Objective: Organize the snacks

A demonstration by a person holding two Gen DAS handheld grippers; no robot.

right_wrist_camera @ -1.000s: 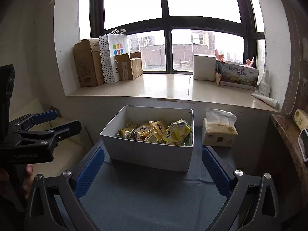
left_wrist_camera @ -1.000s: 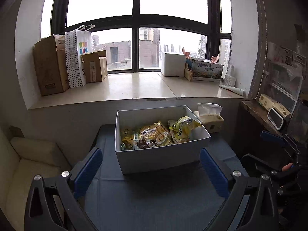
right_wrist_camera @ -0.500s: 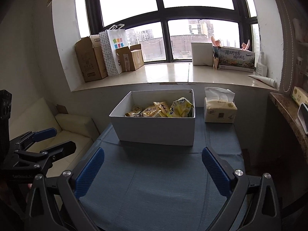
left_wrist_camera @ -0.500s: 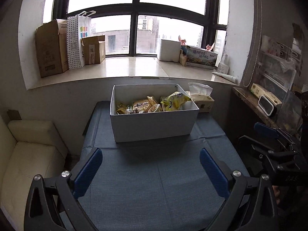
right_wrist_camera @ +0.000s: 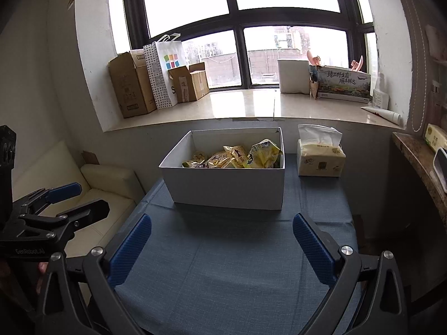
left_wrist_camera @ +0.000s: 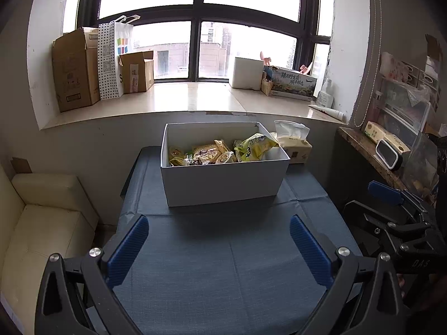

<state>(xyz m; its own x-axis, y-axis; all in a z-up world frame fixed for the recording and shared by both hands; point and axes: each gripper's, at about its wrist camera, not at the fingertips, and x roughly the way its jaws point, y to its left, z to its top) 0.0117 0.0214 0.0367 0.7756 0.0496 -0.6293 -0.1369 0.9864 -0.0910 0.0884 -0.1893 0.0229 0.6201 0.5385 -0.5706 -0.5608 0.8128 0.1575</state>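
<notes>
A white box (left_wrist_camera: 223, 184) (right_wrist_camera: 226, 187) stands at the far end of a table with a blue cloth (left_wrist_camera: 223, 265) (right_wrist_camera: 223, 265). It holds several snack packets (left_wrist_camera: 220, 152) (right_wrist_camera: 237, 156), mostly yellow. My left gripper (left_wrist_camera: 219, 245) is open and empty, over the near part of the table, well short of the box. My right gripper (right_wrist_camera: 222, 244) is open and empty at about the same distance. Each gripper shows at the edge of the other's view, the right one (left_wrist_camera: 391, 203) and the left one (right_wrist_camera: 69, 201).
A tissue box (left_wrist_camera: 296, 148) (right_wrist_camera: 321, 159) stands right of the white box. A cream sofa (left_wrist_camera: 42, 223) is left of the table. A stone shelf (left_wrist_camera: 371, 150) with small items is on the right. Cardboard boxes (left_wrist_camera: 75, 69) and a paper bag sit on the windowsill (left_wrist_camera: 181, 100).
Both grippers have pulled back from the white box and risen a little; the box looks smaller and farther. Both stayed open and empty.
</notes>
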